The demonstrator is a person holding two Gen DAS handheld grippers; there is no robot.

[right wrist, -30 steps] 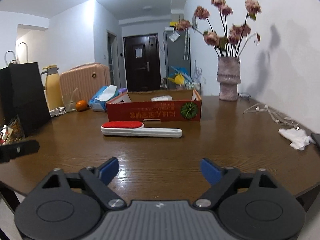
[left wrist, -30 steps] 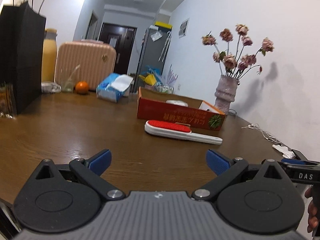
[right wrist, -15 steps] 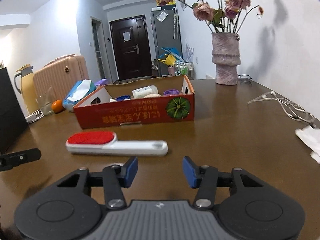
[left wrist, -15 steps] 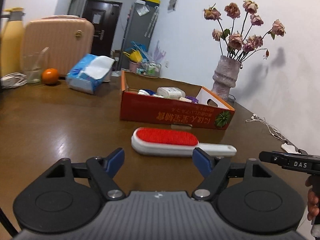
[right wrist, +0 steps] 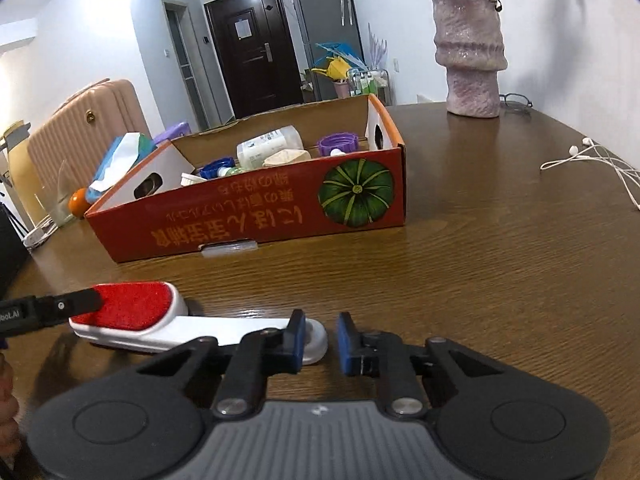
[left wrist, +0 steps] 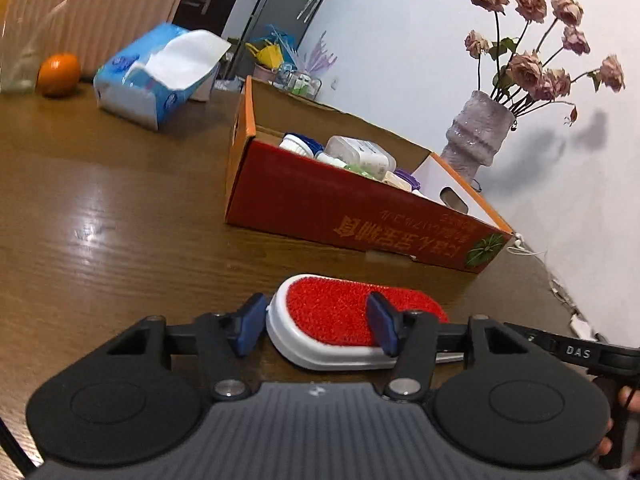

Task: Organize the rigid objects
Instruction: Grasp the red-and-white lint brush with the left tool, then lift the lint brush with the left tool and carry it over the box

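A white lint brush with a red pad (left wrist: 340, 316) lies on the brown table in front of an open red cardboard box (left wrist: 360, 216) holding bottles and lids. My left gripper (left wrist: 316, 328) is open, its blue fingers on either side of the brush's red head, not closed on it. In the right wrist view the brush (right wrist: 168, 320) lies across the left, its handle end between the fingers of my right gripper (right wrist: 320, 340), which is narrowly open. The box (right wrist: 256, 208) stands behind it.
A blue tissue pack (left wrist: 160, 80), an orange (left wrist: 58, 74) and a pink suitcase (left wrist: 92, 8) are at the far left. A vase of dried roses (left wrist: 476, 136) stands beyond the box. White earphones (right wrist: 592, 160) lie at the right.
Both grippers have moved forward and down to the brush. The left now straddles its red head, the right its handle end. Both have narrowed their opening.
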